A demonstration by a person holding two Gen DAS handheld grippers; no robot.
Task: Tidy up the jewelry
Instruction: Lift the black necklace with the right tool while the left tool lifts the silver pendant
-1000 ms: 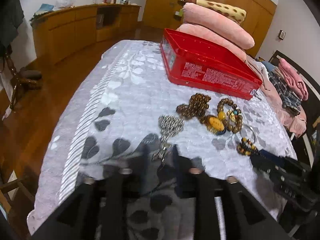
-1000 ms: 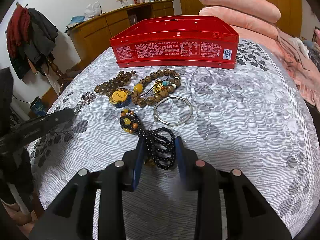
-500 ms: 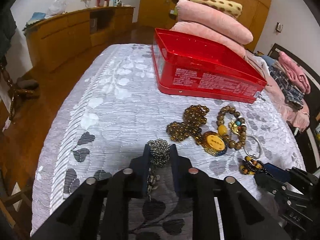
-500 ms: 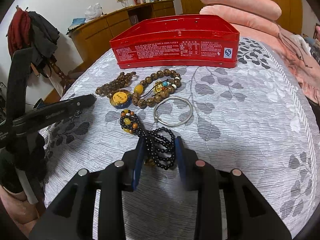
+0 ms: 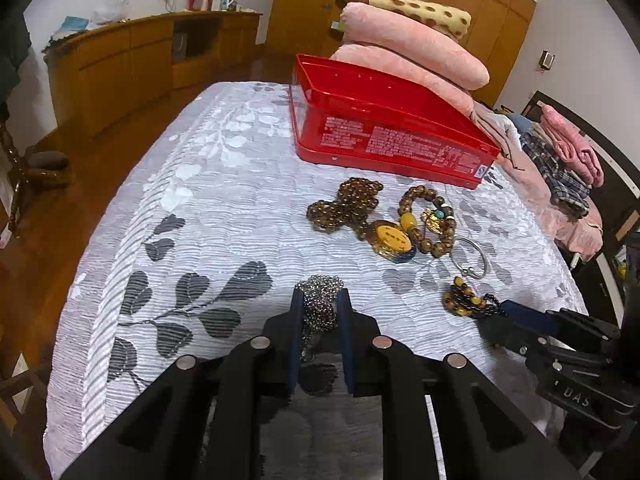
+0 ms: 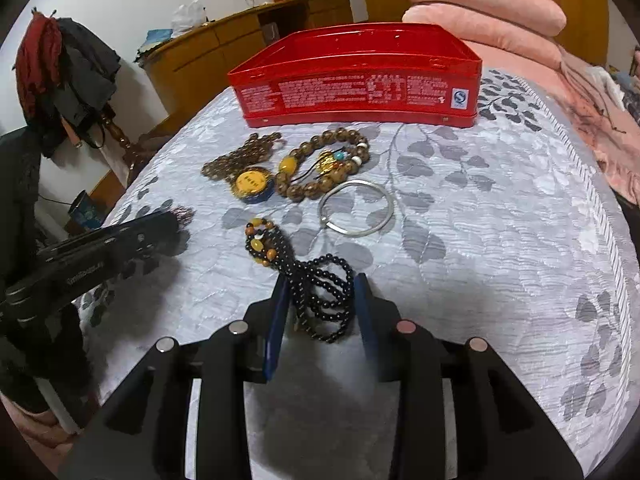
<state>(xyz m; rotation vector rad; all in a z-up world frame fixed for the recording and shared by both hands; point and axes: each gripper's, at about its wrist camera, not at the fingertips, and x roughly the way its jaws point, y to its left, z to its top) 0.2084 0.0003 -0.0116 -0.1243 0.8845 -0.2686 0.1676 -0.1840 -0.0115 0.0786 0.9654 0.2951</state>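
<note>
Red tin (image 5: pixel 384 136) print too small

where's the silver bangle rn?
In the right wrist view the silver bangle lies flat on the bedspread, centre frame, just right of the brown bead bracelet and beyond the black bead strand.

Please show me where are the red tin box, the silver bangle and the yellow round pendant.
red tin box (image 6: pixel 360 92), right wrist view, printed front wall.
silver bangle (image 6: pixel 387 196), right wrist view, right side of ring.
yellow round pendant (image 6: pixel 251 181), right wrist view, yellow face.
</note>
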